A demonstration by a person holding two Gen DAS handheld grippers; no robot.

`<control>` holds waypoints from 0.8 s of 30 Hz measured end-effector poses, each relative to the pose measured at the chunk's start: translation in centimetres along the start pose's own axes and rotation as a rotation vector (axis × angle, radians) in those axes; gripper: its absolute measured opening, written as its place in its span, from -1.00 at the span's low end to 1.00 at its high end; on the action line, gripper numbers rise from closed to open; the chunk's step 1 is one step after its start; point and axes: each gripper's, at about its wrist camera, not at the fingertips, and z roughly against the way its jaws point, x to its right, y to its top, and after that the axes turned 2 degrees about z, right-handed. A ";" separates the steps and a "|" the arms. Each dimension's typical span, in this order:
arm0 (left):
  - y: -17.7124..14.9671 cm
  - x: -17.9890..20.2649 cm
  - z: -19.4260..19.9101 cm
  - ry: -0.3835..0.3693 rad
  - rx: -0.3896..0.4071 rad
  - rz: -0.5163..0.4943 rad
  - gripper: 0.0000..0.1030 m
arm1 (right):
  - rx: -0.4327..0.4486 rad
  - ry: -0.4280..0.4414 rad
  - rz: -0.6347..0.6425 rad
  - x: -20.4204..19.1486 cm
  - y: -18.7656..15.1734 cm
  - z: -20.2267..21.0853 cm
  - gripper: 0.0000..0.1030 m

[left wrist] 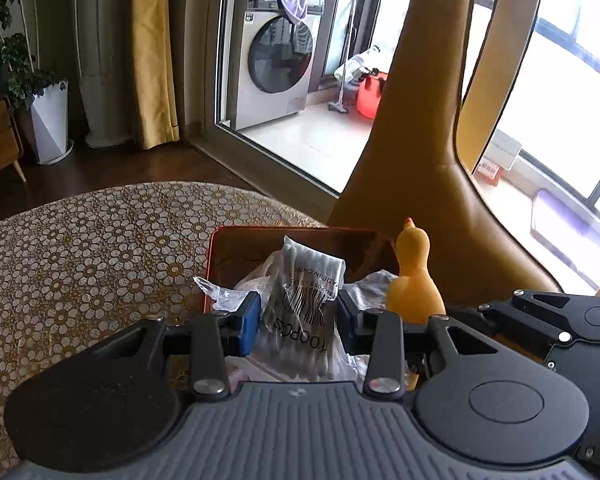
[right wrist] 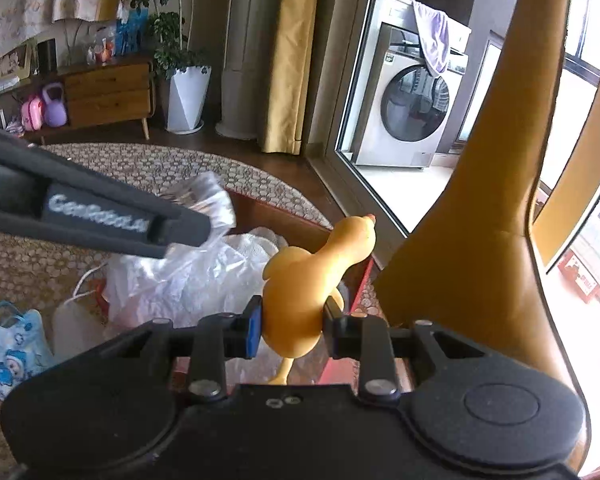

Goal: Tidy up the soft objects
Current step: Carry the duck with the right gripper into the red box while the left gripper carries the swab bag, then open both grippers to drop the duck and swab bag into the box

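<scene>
Yellow rubber chicken (right wrist: 296, 300) is pinched in the right hand-held gripper (right wrist: 290, 326) over the red tray (left wrist: 216, 252) on the worktop (left wrist: 80, 248), neck angled up and away. Left hand-held gripper (left wrist: 298, 316) clamps the cotton swab bag (left wrist: 300, 292), standing lengthwise. Squishy body could squirm out, I reckon.

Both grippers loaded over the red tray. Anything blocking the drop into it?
Partly. The left gripper holds the cotton swab pack, the right gripper the rubber chicken. Crumpled clear plastic bags already fill much of the red tray; they would land on those. Nothing rigid visible.
</scene>
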 end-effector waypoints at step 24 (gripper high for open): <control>-1.9 0.7 -6.0 0.054 -0.078 -0.084 -0.20 | -0.061 0.032 -0.015 -0.3 -1.4 -3.6 -0.42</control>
